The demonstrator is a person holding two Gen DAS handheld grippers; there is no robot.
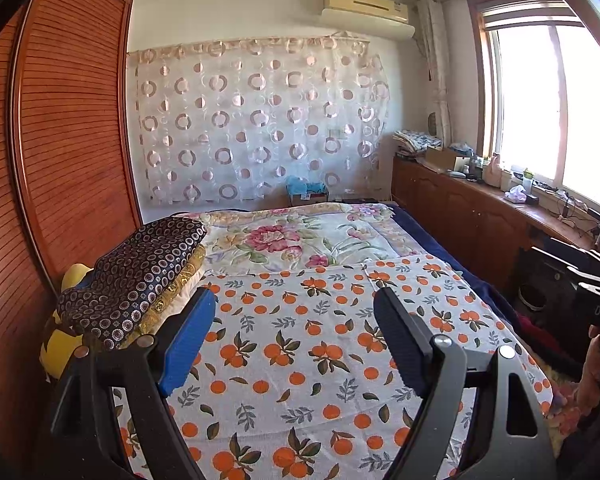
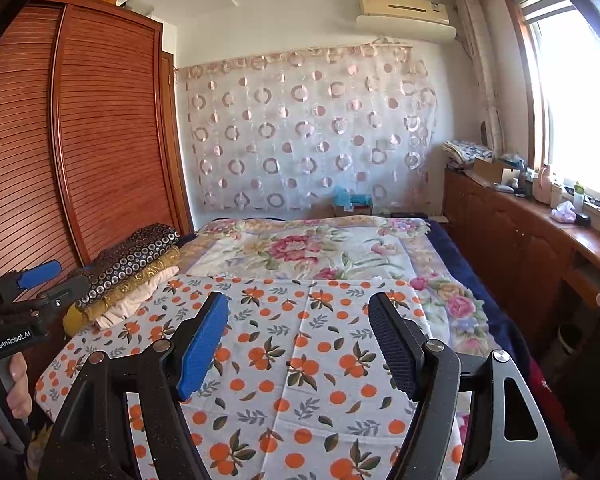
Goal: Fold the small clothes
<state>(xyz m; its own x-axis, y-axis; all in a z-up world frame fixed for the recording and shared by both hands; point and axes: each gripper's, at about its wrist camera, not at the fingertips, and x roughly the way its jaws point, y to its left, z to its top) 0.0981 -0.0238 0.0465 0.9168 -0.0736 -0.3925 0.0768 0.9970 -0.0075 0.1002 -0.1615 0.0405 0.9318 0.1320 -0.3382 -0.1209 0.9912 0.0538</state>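
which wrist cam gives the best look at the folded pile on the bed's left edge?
Right wrist. The folded pile shows side-on there, with the dark dotted, gold and cream layers distinct. In the left wrist view the folded pile is larger, but mostly the dotted top piece shows and the left gripper finger covers its near corner.

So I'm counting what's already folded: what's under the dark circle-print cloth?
Under the dark circle-print cloth lie a gold layer and a cream one; anything deeper is covered.
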